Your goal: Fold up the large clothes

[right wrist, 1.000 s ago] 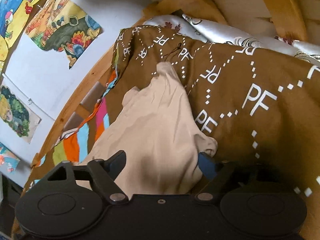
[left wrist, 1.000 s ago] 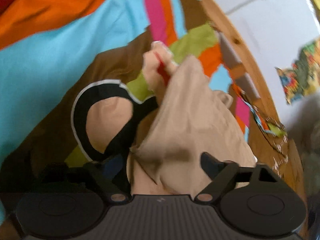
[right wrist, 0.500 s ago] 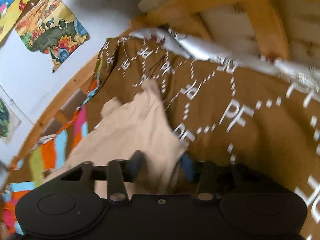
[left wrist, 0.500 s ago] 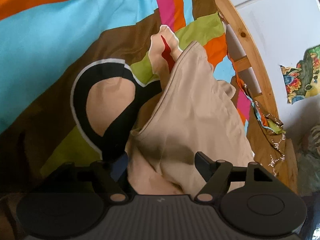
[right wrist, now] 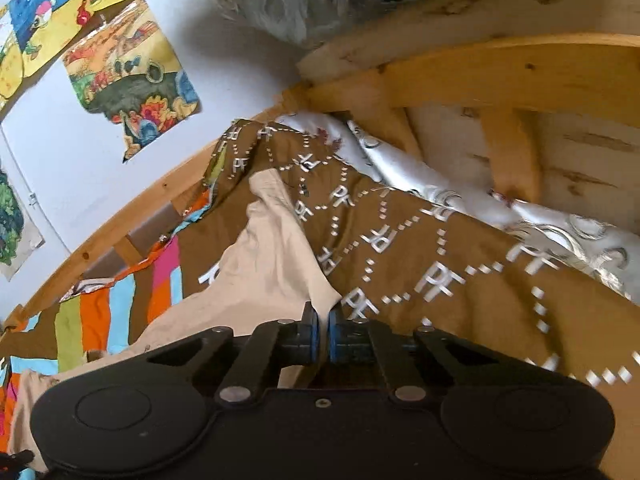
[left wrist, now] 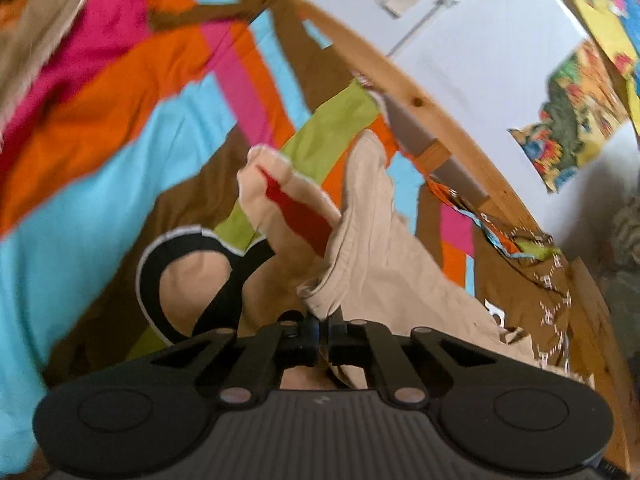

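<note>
Left gripper (left wrist: 323,330): jaws pinched tight on a bunched beige hem.
Right gripper (right wrist: 323,330): jaws clamped on another edge of the same cloth.
Garment (left wrist: 384,256): soft, creased beige cotton, stretching away from both grippers in loose folds.
Quilt (left wrist: 96,168): bright patchwork under the garment.
Blanket (right wrist: 460,288): brown, white dotted lettering, touching the garment's edge.
Frame (right wrist: 500,68): pale knotty wood.
</note>
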Available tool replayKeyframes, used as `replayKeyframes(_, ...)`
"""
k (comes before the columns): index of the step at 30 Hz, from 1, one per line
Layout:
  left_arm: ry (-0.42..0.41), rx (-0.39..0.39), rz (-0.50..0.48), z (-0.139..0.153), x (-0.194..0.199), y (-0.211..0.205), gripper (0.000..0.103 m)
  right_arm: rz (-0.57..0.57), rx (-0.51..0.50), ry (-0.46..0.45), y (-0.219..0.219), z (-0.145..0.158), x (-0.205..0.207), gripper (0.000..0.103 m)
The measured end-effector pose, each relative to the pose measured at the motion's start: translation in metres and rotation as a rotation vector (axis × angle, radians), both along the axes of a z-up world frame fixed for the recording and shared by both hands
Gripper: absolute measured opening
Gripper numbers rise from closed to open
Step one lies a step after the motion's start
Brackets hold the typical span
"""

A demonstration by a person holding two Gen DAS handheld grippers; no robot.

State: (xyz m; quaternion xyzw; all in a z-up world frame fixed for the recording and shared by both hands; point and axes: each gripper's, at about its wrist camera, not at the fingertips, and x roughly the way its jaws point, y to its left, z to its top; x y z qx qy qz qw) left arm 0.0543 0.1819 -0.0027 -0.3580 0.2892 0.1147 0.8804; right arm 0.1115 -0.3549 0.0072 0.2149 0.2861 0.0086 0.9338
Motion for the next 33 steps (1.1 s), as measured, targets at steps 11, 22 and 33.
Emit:
replayKeyframes(11,0.146,0.026,0.020,-0.031,-0.015,0.012,0.035,0.069,-0.322,0.008,0.026,-0.013,0.011,0.052)
replayKeyframes(22,-0.074,0.320,-0.323,0.020,0.068,-0.045,0.063,0.653,-0.696,-0.347,0.183,-0.038,0.048,0.058)
replayKeyframes(33,-0.007,0.308,-0.435,-0.070,0.127,-0.075,0.043,0.677,-0.699,-0.240,0.225,-0.109,0.088,0.059)
